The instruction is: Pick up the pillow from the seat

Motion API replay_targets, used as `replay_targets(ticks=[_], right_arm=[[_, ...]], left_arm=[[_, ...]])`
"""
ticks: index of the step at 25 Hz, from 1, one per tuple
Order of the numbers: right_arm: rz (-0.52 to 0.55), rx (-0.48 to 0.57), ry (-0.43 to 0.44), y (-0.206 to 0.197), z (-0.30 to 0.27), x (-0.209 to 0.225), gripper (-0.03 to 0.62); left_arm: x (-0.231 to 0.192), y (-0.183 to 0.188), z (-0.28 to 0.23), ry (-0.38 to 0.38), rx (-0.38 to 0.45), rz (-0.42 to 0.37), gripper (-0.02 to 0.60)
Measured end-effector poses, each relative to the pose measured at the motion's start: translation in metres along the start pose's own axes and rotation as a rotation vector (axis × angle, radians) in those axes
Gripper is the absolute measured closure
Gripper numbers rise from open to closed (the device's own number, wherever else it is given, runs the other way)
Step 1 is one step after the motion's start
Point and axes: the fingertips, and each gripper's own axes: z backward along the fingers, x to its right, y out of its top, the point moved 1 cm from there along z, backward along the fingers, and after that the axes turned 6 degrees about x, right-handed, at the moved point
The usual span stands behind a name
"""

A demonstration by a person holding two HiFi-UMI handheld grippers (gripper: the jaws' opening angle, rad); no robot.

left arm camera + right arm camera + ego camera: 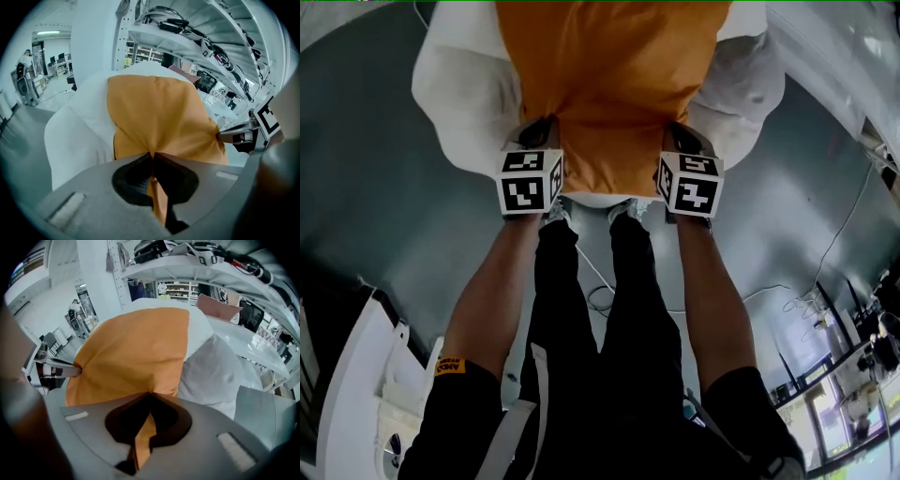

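Grey, smooth floor (366, 187) spreads around a bulky white padded seat (455, 89), and white metal shelving (201, 42) strung with cables stands behind it in the two gripper views. Against the seat rests the plump orange fabric pillow (614, 84), its near edge toward the seat's front edge and taken at both corners. The left tongs (542, 127) are closed tight on a pinch of orange cloth at the near left corner, and a fold of it hangs down between the jaws in the left gripper view. The right tongs (680, 133) are closed the same way on the near right corner, with a strip of cloth trailing below their tips. Between the two grips the cloth puckers toward each pinch — a sign that the pillow's weight is at least partly carried. I judge the grasp made and the lift in hand; whether the far end has cleared the white padding I cannot tell, since it overlaps the seat in every view. The next move calls for raising both hands evenly and drawing the pillow toward the person, keeping the pinches firm so that the thin folds do not slip out.
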Motion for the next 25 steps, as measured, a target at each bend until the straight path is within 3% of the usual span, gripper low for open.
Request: replay_targets(ticks=[10,25], right_arm=[[-0.042,0.008,-0.040,0.008,0.069,-0.031,0.588],[-0.094,0.193,-0.087,0.094,0.200,-0.074,0.588]], left_arm=[[0.007,0.016,0.071,-0.040,0.013,0.023,0.575],[0.017,0.109,0.206,-0.094,0.163,-0.044,0.575]])
